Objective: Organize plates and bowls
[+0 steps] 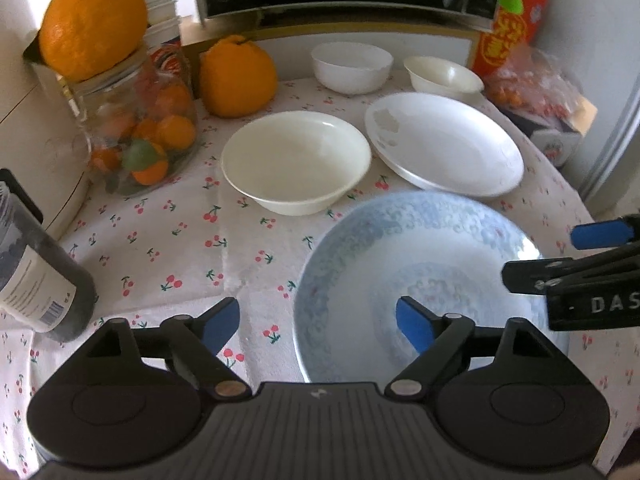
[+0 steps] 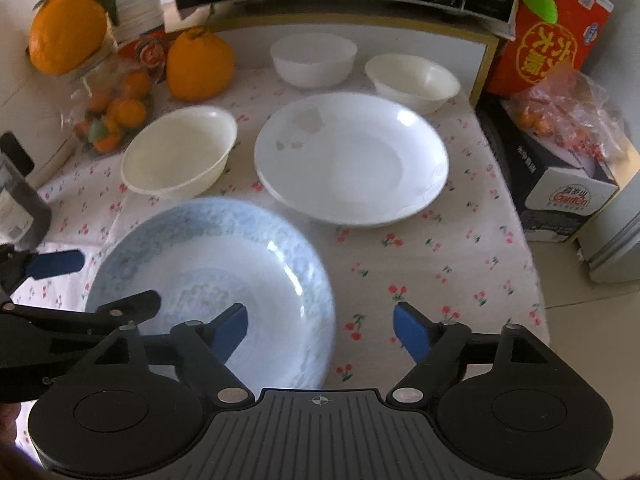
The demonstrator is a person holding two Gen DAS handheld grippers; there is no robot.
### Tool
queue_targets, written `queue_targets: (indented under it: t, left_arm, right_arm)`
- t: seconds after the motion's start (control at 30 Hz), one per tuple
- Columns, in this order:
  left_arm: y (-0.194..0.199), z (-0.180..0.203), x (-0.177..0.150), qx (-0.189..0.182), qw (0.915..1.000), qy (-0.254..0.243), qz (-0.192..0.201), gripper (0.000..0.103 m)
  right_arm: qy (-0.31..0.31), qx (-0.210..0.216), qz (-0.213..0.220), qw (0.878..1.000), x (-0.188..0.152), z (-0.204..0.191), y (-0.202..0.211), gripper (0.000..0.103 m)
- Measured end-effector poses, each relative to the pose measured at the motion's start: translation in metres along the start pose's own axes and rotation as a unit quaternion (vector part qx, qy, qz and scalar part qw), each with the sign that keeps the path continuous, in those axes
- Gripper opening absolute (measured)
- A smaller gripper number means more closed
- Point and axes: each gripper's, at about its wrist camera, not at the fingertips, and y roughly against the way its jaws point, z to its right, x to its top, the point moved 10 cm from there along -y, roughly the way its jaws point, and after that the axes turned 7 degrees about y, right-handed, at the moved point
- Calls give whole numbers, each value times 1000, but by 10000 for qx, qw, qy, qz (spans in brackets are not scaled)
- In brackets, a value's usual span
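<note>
A blue-patterned plate point(image 1: 416, 280) lies on the cherry-print tablecloth point(image 1: 180, 256) at the near edge; it also shows in the right wrist view point(image 2: 224, 276). My left gripper point(image 1: 318, 326) is open, its jaws astride the plate's left rim. My right gripper point(image 2: 320, 330) is open, astride the plate's right rim. Behind lie a white plate point(image 2: 352, 160), a cream bowl point(image 2: 178, 156), a white bowl point(image 2: 314, 58) and a small cream bowl point(image 2: 412, 80).
A glass jar of oranges point(image 1: 132, 128) with a large orange point(image 1: 94, 20) on top stands at the left, another orange point(image 1: 236, 76) beside it. A dark bottle point(image 1: 36, 276) is near left. Boxes and a bag point(image 2: 560, 120) crowd the right edge.
</note>
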Motion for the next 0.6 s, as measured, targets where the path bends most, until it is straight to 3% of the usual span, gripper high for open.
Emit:
queue_targets:
  t: [0.23, 0.6]
  left_arm:
    - [6, -1, 20, 111, 9993, 227, 274, 94]
    - [-3, 26, 64, 213, 9973, -406, 578, 97]
  right_arm:
    - [-599, 16, 145, 9981, 17, 28, 2, 88]
    - [-1111, -96, 163, 9936, 34, 62, -16, 88]
